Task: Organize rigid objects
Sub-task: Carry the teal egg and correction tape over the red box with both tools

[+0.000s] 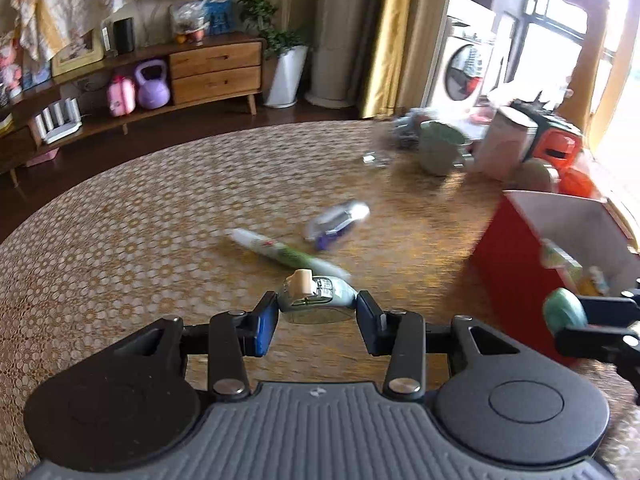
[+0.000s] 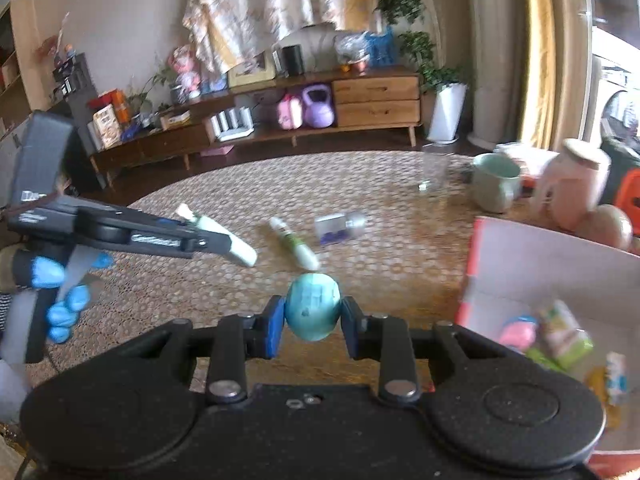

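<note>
My left gripper (image 1: 317, 312) is shut on a pale green tube with a beige cap (image 1: 316, 294), held above the round table (image 1: 120, 240); it also shows in the right wrist view (image 2: 236, 246). My right gripper (image 2: 313, 318) is shut on a teal egg (image 2: 313, 306), just left of the red box (image 2: 532, 268); the egg also shows in the left wrist view (image 1: 565, 316). The red box (image 1: 516, 240) holds several small items. A green-and-white tube (image 1: 280, 252) and a silver and purple pack (image 1: 338, 220) lie on the table ahead.
At the table's far right stand a green mug (image 1: 438, 152), a pink jar (image 1: 504, 148), an orange object (image 1: 560, 148) and a clear glass (image 2: 434, 172). A wooden sideboard (image 1: 216, 68) stands beyond the table.
</note>
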`<state>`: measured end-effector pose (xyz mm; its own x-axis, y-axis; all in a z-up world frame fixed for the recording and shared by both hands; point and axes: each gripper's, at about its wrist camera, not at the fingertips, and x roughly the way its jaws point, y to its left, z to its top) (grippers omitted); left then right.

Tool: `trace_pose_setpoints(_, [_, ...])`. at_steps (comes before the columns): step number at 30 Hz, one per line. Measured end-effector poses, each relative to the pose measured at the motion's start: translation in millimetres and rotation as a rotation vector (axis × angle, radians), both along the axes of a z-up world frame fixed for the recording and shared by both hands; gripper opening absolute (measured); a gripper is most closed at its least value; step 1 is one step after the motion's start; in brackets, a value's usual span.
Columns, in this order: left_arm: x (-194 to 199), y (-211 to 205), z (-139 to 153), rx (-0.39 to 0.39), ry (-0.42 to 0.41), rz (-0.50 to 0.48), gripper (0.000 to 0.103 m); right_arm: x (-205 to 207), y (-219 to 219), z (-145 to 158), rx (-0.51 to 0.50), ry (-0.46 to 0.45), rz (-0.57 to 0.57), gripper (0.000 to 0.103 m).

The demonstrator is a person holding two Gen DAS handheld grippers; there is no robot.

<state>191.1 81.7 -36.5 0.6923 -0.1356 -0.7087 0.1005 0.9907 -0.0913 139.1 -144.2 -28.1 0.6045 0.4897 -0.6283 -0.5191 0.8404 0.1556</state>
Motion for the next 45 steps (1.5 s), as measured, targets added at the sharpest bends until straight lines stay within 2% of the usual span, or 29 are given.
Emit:
trace_pose_setpoints(7, [-18.3, -62.8, 36.7, 0.002, -0.04, -0.102, 0.041, -7.3, -57.8, 12.0, 0.02, -0.034, -0.077, 0.029])
trace_pose_setpoints(11, [-24.0, -95.0, 47.5, 0.01, -0.057, -0.152, 0.041, -5.9, -91.2, 15.5, 0.018, -0.044, -0.131, 0.029])
trace_pose_setpoints(17, [-27.2, -143.8, 53.9, 0.02, -0.064, -0.222, 0.041, 0.9, -140.1, 21.3, 0.008, -0.076, -0.211, 0.029])
trace_pose_setpoints(22, [-25.5, -180.7, 53.1, 0.023, -0.053, -0.273, 0.041, 11.7, -171.6, 13.7, -0.016, -0.076, -0.273, 0.03])
trace_pose_setpoints(28, [-21.6, -221.9, 45.3, 0.019, -0.019, -0.345, 0.041, 23.6, -198.4, -1.2, -0.031, -0.052, -0.31, 0.029])
trace_pose_setpoints(35, [-11.7, -261.6, 16.2, 0.047, 0.048, -0.401, 0.041, 42.9, -209.5, -18.2, -0.059, -0.016, -0.336, 0.03])
trace_pose_setpoints(45, [16.5, -280.3, -24.4, 0.044, 0.174, -0.368, 0.041, 86.6, -212.2, -54.2, -0.117, 0.071, -0.349, 0.03])
